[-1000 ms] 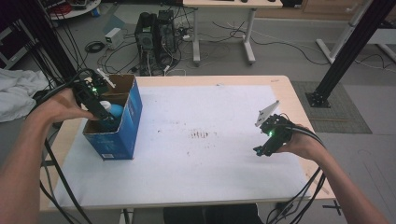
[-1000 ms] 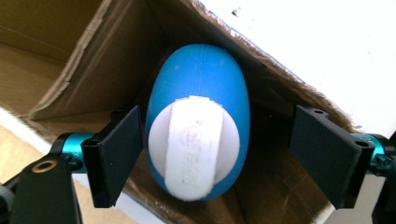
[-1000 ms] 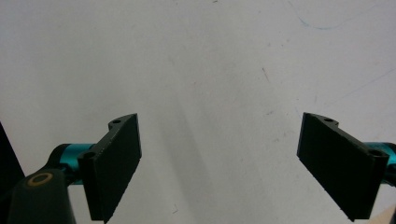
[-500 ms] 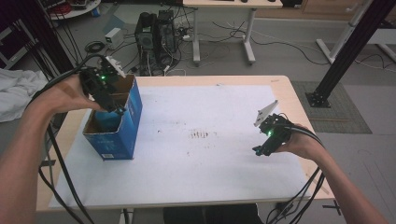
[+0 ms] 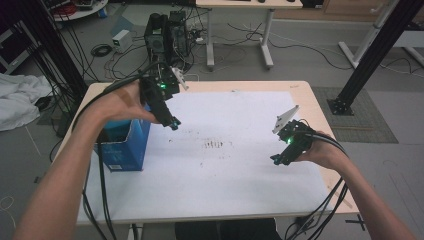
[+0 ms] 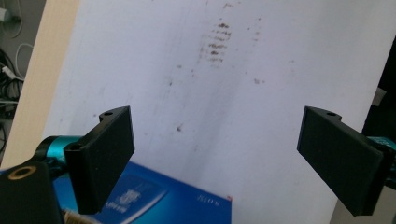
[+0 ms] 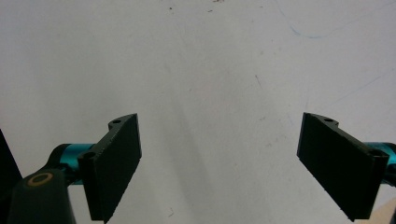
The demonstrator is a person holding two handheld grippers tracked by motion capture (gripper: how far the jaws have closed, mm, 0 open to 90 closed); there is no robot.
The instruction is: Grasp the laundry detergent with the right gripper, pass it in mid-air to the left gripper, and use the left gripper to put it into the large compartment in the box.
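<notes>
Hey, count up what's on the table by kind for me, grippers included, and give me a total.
Blue cardboard box: 1
White sheet covering the tabletop: 1
Handheld grippers: 2, the left gripper and the right gripper, both with open, empty jaws
Total: 4

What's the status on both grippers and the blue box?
Left gripper open, jaws just opened, nothing between them, beside the blue box. Right gripper open, empty, over the white sheet. Nothing in the way.
</notes>
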